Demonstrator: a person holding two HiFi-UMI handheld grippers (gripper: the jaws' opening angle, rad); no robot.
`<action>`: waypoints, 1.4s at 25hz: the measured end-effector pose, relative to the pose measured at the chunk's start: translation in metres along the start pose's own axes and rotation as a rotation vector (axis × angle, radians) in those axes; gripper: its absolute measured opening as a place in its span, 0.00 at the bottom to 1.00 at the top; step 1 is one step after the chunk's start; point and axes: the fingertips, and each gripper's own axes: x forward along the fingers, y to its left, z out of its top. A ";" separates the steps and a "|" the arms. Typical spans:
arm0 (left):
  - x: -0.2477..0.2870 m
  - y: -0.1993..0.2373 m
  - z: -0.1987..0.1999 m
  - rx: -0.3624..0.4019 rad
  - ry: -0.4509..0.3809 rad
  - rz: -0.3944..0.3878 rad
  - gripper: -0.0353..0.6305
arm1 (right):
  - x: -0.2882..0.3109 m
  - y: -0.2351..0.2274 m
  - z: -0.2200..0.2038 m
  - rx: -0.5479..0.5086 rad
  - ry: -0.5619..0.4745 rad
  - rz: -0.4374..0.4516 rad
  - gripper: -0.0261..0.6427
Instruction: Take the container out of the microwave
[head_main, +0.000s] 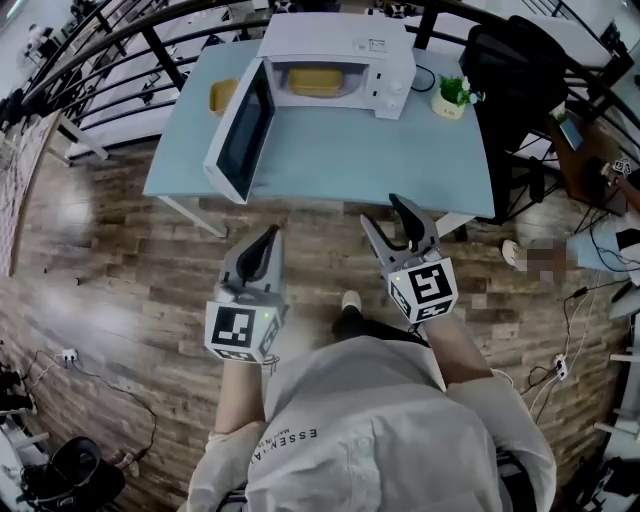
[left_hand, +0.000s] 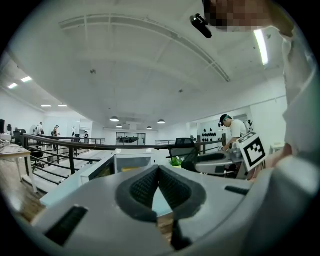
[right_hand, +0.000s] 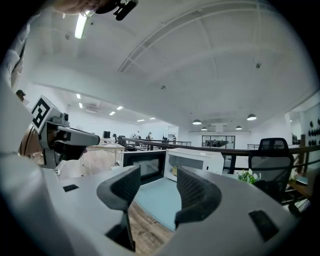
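A white microwave (head_main: 340, 55) stands at the back of a light blue table (head_main: 380, 150), its door (head_main: 240, 135) swung wide open to the left. A yellow container (head_main: 315, 82) sits inside the cavity. Both grippers hover over the wooden floor, short of the table's front edge. My left gripper (head_main: 271, 237) is shut with nothing in it, its pads meeting at the tips (left_hand: 158, 170). Over at the right, my right gripper (head_main: 381, 208) is open and empty, and the microwave (right_hand: 195, 162) and container (right_hand: 174, 171) show beyond its jaws (right_hand: 157, 182).
A second yellow object (head_main: 222, 95) lies on the table left of the microwave, behind the open door. A small potted plant (head_main: 452, 95) stands right of the microwave. A black office chair (head_main: 510, 60) is by the table's right end. A black railing (head_main: 120, 40) runs behind.
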 end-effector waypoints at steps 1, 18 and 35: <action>0.018 0.004 0.002 -0.003 0.000 0.007 0.06 | 0.011 -0.014 -0.001 0.002 0.003 0.007 0.37; 0.176 0.051 -0.001 -0.013 0.051 0.043 0.06 | 0.156 -0.121 -0.031 -0.021 0.158 0.119 0.37; 0.337 0.188 0.004 -0.008 0.059 -0.060 0.06 | 0.379 -0.151 -0.077 -0.235 0.450 0.229 0.37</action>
